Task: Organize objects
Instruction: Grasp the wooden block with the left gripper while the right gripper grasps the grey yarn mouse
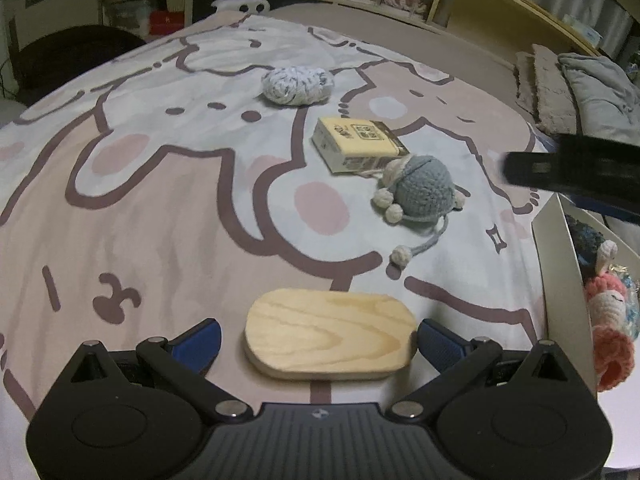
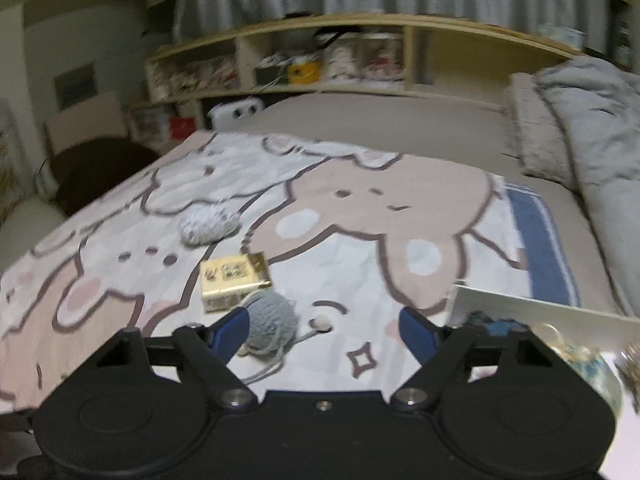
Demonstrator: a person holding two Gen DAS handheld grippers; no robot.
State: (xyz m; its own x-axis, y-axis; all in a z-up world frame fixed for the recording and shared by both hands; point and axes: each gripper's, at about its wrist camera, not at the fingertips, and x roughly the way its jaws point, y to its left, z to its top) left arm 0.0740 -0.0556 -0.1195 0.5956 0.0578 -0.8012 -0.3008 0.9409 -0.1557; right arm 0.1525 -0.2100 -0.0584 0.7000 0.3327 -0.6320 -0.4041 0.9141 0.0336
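On the cartoon bedspread (image 1: 160, 200) lies an oval wooden block (image 1: 328, 334). It sits between the blue fingers of my left gripper (image 1: 318, 340), which stands open with a gap on the left side. Farther off are a yellow box (image 1: 358, 142), a grey crochet toy (image 1: 418, 186) with cream pom-poms, and a white-blue yarn bundle (image 1: 296, 84). My right gripper (image 2: 325, 332) is open over the bedspread with nothing between its pads. The crochet toy (image 2: 270, 322) lies just by its left finger (image 2: 234, 330), and the yellow box (image 2: 232, 280) is behind that.
A white box (image 1: 560, 280) with several crochet items stands at the right edge; its rim (image 2: 520, 304) also shows in the right wrist view. Pillows and a grey blanket (image 2: 592, 140) lie at the right. A wooden shelf (image 2: 360, 60) runs along the back, and a dark chair (image 1: 72, 56) stands on the left.
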